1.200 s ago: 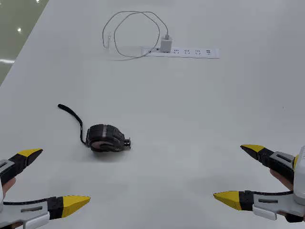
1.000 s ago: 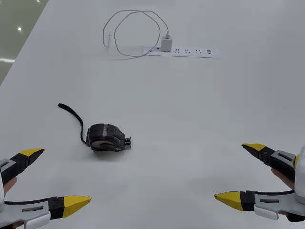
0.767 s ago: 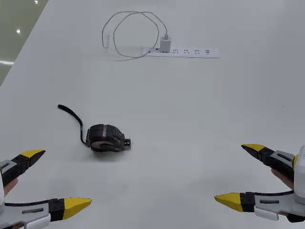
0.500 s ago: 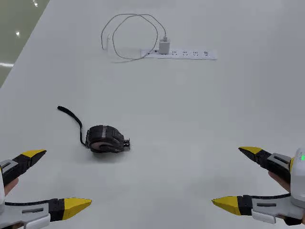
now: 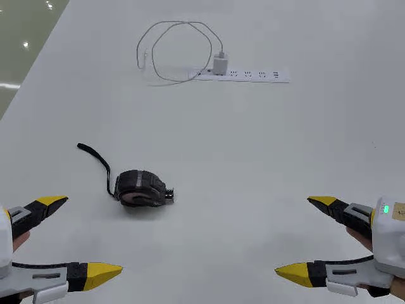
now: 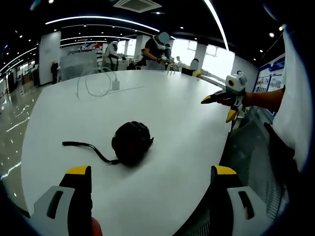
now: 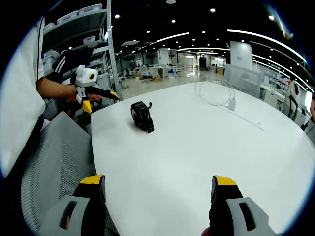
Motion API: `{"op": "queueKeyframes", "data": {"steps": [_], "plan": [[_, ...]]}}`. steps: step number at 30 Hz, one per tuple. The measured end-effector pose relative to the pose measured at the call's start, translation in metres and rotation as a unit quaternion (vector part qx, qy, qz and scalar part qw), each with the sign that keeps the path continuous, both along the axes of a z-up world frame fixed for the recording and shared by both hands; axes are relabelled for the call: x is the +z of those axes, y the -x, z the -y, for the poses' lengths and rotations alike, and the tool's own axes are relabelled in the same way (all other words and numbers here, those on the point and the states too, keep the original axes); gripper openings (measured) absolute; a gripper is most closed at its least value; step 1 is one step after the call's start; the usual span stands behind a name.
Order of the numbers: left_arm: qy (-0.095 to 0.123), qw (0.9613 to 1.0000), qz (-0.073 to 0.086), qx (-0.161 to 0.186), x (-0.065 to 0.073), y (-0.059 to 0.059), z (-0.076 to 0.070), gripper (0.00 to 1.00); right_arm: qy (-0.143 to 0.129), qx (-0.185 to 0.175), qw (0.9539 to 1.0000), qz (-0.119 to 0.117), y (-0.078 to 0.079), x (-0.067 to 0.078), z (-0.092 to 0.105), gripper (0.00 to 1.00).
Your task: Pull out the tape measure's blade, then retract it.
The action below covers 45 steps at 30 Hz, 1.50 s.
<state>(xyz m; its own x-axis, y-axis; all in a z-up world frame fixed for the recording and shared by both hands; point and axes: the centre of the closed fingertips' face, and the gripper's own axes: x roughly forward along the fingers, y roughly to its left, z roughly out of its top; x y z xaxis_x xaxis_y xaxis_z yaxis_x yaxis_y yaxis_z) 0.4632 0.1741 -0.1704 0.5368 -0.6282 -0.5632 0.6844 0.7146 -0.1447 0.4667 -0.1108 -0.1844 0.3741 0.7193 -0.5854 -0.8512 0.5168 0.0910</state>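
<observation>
The white table (image 5: 285, 158) holds a tape measure (image 5: 140, 188); left tool (image 5: 88, 235) and right tool (image 5: 294, 235) gape.

tape measure (image 5: 140, 189) on table (image 5: 253, 145) | left gripper (image 5: 93, 234), right gripper (image 5: 292, 235): jaws apart

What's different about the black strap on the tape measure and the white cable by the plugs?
The strap is black and short; the cable is white and much longer. The strap lies in one gentle bend; the cable curls in big loops. The strap joins the tape measure; the cable joins a charger in the power strip. Both lie on the white table.
</observation>
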Motion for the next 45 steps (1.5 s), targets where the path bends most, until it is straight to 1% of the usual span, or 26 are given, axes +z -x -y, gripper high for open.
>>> {"op": "queueKeyframes", "data": {"steps": [7, 13, 20, 23, 28, 31, 38, 41, 45], "plan": [[-0.009, 0.9998, 0.001, -0.019, 0.0, -0.009, 0.0, 0.99, 0.009, 0.02, 0.9998, 0.0, -0.004, -0.003, -0.007, 0.87], [-0.022, 0.9989, 0.004, -0.042, -0.001, -0.015, 0.005, 0.99, 0.013, 0.035, 0.9993, 0.002, -0.009, -0.004, -0.013, 0.86], [-0.033, 0.9972, 0.002, -0.067, -0.005, -0.02, 0.01, 0.98, 0.017, 0.054, 0.9984, 0.002, -0.014, -0.008, -0.02, 0.86], [-0.038, 0.9961, 0.002, -0.079, -0.007, -0.023, 0.012, 0.97, 0.019, 0.061, 0.998, 0.001, -0.016, -0.01, -0.023, 0.86], [-0.048, 0.9946, 0.003, -0.092, -0.01, -0.032, 0.012, 0.95, 0.023, 0.073, 0.9971, -0.001, -0.021, -0.013, -0.027, 0.86], [-0.057, 0.9932, 0.002, -0.102, -0.012, -0.038, 0.012, 0.94, 0.029, 0.08, 0.9964, -0.002, -0.024, -0.017, -0.029, 0.85], [-0.073, 0.9897, 0.002, -0.123, -0.015, -0.047, 0.013, 0.91, 0.041, 0.099, 0.9943, -0.001, -0.029, -0.021, -0.035, 0.85], [-0.087, 0.9868, 0.0, -0.136, -0.02, -0.05, 0.013, 0.9, 0.046, 0.108, 0.9931, -0.002, -0.031, -0.022, -0.037, 0.84], [-0.095, 0.9843, 0.0, -0.148, -0.023, -0.053, 0.015, 0.88, 0.05, 0.116, 0.992, -0.002, -0.034, -0.023, -0.039, 0.84]]}}
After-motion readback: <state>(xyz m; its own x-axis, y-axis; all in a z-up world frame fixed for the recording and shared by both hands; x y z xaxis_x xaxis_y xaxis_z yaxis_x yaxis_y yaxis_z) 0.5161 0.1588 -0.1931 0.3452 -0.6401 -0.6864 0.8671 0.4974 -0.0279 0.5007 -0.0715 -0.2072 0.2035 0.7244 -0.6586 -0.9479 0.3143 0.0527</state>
